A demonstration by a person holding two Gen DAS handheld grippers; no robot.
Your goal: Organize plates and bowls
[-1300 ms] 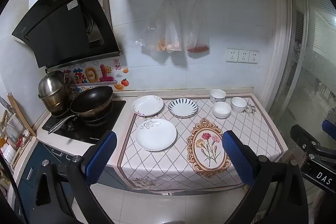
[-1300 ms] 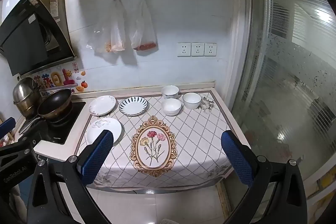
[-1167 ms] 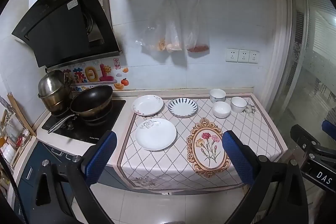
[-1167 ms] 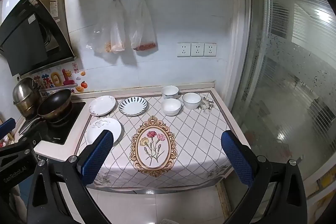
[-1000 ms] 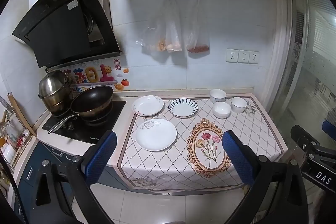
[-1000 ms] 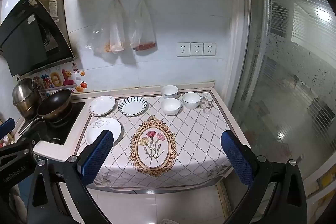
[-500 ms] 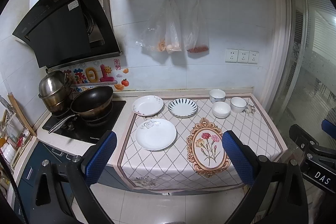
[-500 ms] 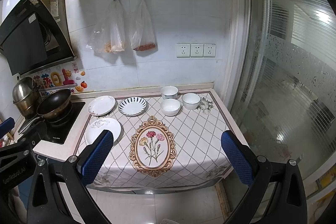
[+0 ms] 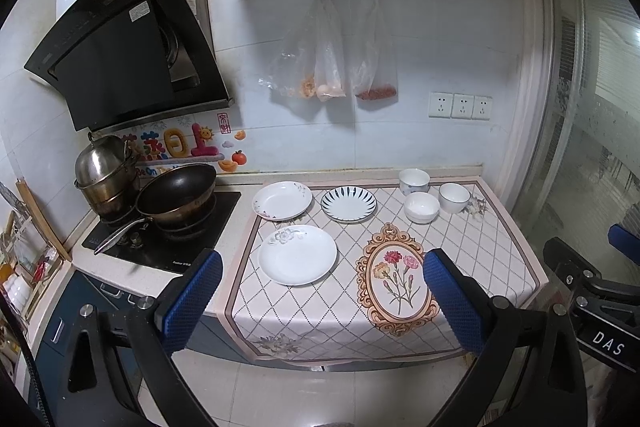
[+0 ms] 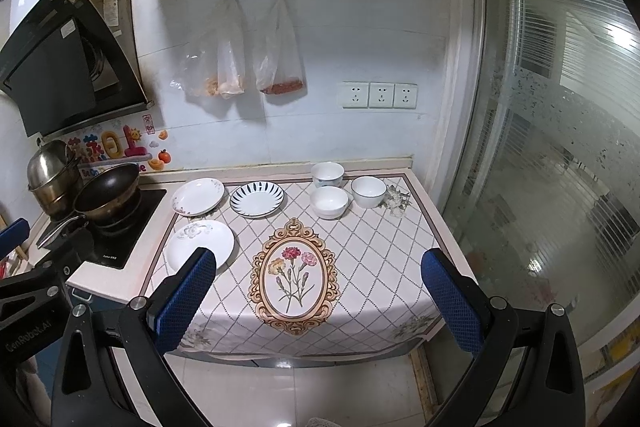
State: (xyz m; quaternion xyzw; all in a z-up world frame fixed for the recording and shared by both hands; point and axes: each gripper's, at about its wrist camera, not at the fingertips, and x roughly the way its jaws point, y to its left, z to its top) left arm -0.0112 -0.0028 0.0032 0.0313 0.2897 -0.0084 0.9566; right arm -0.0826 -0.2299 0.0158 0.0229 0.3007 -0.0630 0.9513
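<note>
Three plates lie on the counter's cloth: a large white plate (image 9: 297,254) (image 10: 200,244) at the front left, a floral-edged plate (image 9: 282,199) (image 10: 198,195) behind it, and a blue-striped plate (image 9: 348,203) (image 10: 257,199) beside that. Three white bowls (image 9: 421,207) (image 10: 329,201) stand grouped at the back right. My left gripper (image 9: 322,291) is open and empty, held well back from the counter's front edge. My right gripper (image 10: 318,287) is also open and empty, off the counter's front.
A black wok (image 9: 176,191) and steel pots (image 9: 106,175) sit on the cooktop (image 9: 224,211) at the left. Plastic bags (image 9: 332,67) hang on the wall. A glass partition (image 10: 560,147) bounds the right side. A small glass object (image 10: 398,203) lies beside the bowls.
Both grippers have drifted very slightly; the plates and bowls have not moved.
</note>
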